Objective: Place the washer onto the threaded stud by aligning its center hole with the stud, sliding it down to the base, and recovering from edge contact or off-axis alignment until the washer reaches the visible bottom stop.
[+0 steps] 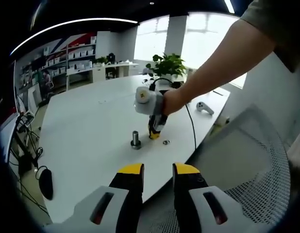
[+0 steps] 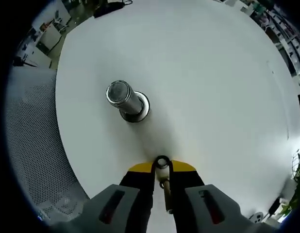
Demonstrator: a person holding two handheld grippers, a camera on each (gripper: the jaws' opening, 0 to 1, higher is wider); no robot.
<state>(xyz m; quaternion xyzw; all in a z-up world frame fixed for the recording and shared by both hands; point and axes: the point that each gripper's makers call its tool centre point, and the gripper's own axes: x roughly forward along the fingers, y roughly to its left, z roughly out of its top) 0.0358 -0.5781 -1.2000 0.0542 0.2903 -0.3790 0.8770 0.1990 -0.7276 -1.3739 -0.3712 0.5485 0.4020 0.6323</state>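
- Fingers [image 2: 140,169] of the right gripper [image 2: 161,167] are drawn close together and clamp the washer [image 2: 161,162] at their yellow tips, its hole facing the camera.
- Left gripper [image 1: 158,169] fingers [image 1: 130,169] stand apart with nothing between them, held back off the near edge of the table [image 1: 91,126].
- Step in hand, as I judge it: carrying the washer to the stud [image 2: 125,99]. The washer is low over the table and near the stud, but off to one side of it and not yet on it.
- Next move calls for lifting the washer above the stud's top, levelling it so the hole sits square over the axis, then lowering it to the wide collar [image 2: 140,112] at the base (a tilted washer would likely catch on the threads).
- In the left gripper view, a second small ring [image 1: 166,141] lies on the table just beside the right gripper's tips; it looks like a spare washer, though it is too small to be sure.
- Room: the white top is bare all around the stud, so the approach is open from every side.
- Edges: the stud stands near the table's rounded edge, with a mesh chair [image 2: 33,145] beyond it; a dropped washer could roll off there.
- A plant [image 1: 167,63] and a handheld controller [image 1: 204,108] sit well apart from the work.
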